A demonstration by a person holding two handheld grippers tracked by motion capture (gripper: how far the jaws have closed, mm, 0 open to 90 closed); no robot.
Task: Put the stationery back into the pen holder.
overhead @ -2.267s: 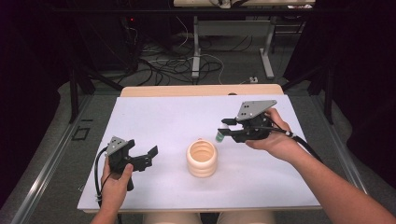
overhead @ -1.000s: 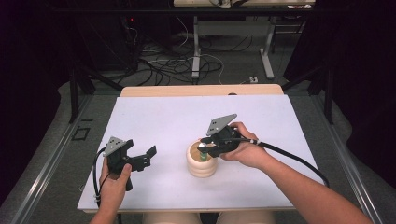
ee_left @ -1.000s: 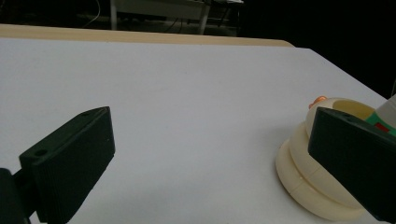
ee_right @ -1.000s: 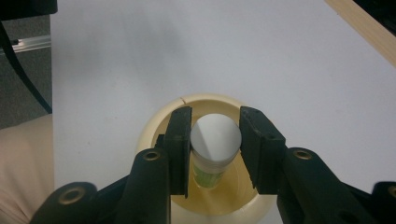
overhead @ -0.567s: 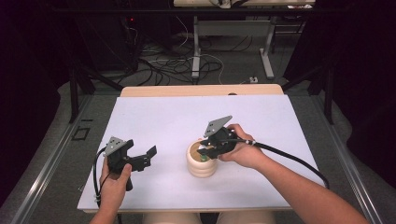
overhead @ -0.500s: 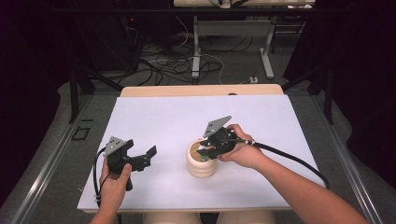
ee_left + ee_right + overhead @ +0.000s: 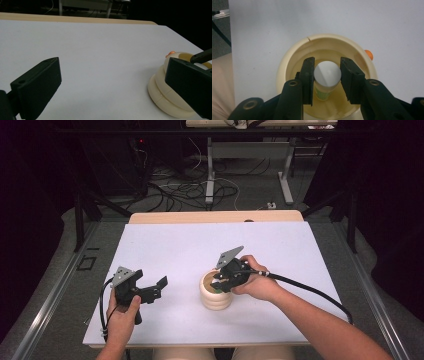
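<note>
A cream ribbed cup (image 7: 216, 299) stands on the white table top (image 7: 175, 250), near the front middle. My right gripper (image 7: 218, 283) reaches down into its mouth. In the right gripper view the right gripper (image 7: 327, 63) is shut on a small bottle (image 7: 327, 73) with a white cap and a green label, held inside the cup (image 7: 329, 40). My left gripper (image 7: 155, 289) rests at the front left, open, with nothing between its fingers. In the left gripper view the left gripper (image 7: 112, 67) faces bare table, and the cup (image 7: 162, 92) sits behind its right jaw.
A small orange bit (image 7: 368, 54) sticks out at the cup's outer rim, and the left gripper view shows this orange bit (image 7: 171, 52) too. A wooden edge (image 7: 215, 216) runs along the table's far side. Cables and desk legs lie on the floor beyond.
My right gripper came from the back right to the cup with the bottle and sank it slightly into the mouth. The left gripper stayed put.
</note>
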